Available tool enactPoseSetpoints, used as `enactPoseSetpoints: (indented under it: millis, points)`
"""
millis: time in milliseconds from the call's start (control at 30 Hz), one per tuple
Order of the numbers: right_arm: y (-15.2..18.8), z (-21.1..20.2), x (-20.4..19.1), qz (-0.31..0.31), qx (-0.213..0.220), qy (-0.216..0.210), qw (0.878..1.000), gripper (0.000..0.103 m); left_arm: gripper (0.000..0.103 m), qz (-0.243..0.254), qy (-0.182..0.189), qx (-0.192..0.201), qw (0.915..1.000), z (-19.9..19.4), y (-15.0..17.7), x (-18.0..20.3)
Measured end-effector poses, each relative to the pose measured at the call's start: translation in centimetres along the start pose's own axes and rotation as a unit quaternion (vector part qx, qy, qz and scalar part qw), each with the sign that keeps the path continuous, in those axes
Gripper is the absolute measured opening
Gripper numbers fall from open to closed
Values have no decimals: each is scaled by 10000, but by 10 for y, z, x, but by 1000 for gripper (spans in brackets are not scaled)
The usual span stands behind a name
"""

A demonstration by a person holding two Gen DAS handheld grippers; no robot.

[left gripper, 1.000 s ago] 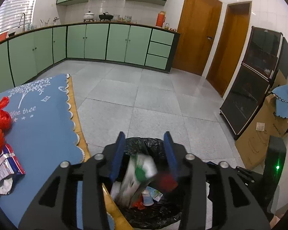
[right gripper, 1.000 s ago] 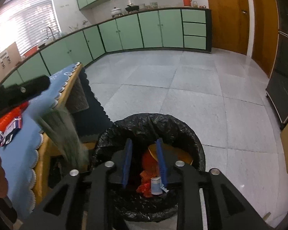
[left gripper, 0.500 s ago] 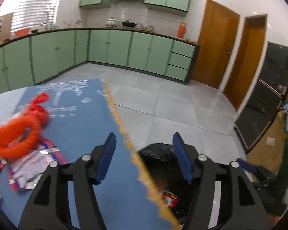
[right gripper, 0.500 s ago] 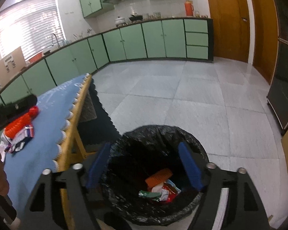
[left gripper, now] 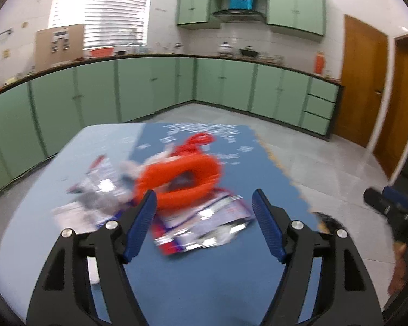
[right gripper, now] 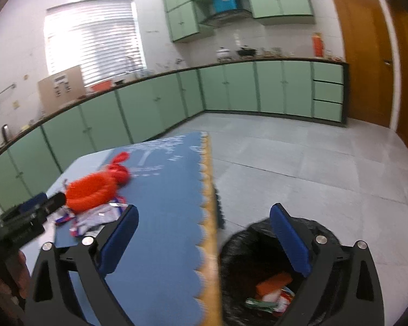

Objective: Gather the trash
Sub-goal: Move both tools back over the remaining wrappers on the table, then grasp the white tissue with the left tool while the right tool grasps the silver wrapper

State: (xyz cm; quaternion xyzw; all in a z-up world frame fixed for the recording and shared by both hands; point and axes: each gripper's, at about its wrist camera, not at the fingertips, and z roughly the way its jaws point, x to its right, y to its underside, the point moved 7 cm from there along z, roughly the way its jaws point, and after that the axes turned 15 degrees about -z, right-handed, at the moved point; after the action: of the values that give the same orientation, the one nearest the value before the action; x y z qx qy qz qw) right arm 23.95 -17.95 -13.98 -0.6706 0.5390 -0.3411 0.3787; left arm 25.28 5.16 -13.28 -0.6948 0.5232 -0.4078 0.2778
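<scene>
Nearest to me, the left gripper [left gripper: 204,224] now has its blue jaws wide apart and holds nothing. One second ago it was over the bin with a crumpled green and white packet between its fingers; that packet is gone from it, so I judge it was dropped in. Since then this gripper has swung back over the table covered with a blue cloth [left gripper: 193,274], and the picture is blurred from the motion.

The right gripper [right gripper: 204,240] is also wide open and empty. A second ago its jaws were narrow over the bin. Now it hangs over the scalloped table edge, with the round bin lined with a black plastic bag [right gripper: 261,247] under its right finger. Inside the bin I see an orange piece and some wrappers [right gripper: 272,293].

A little farther, just ahead of the left fingers, lies a flat silver snack wrapper with red and blue print [left gripper: 204,231]. Partly on top of it rests a bright orange ring of crumpled plastic [left gripper: 179,179], and more silver wrappers [left gripper: 95,195] lie to its left.

So one round is finished, I think, and the next trash is this pile on the table. Far behind stand the pale green kitchen cabinets [left gripper: 149,89].
</scene>
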Motion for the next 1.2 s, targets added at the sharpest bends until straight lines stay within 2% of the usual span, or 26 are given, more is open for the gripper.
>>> enactPoseSetpoints:
  millis: [200,367,700,800,867,933,1133,1167,1200]
  points:
    - [-11,21,-52,-185,-19,-358,9992,95,71,-216,-755,37,9969,-8,0,-73]
    - [-9,35,-86,-375,-124,-488,9980,95,72,-528,-1095,-161,9925,-7,10,-112]
    - [-2,52,-117,-667,-329,-649,9951,95,71,-904,-1115,-727,9870,15,29,-139]
    - [-2,60,-124,-736,-401,-705,9940,95,61,-985,-1137,-819,9852,20,32,-142]
    - [-1,68,-129,-797,-473,-739,9930,95,58,-1048,-1117,-817,9848,20,32,-143]
    - [1,76,-132,-805,-537,-755,9924,95,46,-1076,-1128,-790,9846,20,32,-144]
    - [4,98,-133,-869,-819,-676,9905,95,23,-1071,-1153,-711,9850,18,32,-142]
    - [5,101,-132,-834,-881,-704,9901,94,13,-1067,-1119,-710,9854,17,32,-142]
    - [6,107,-131,-769,-980,-735,9895,93,12,-1051,-1131,-695,9856,17,32,-141]
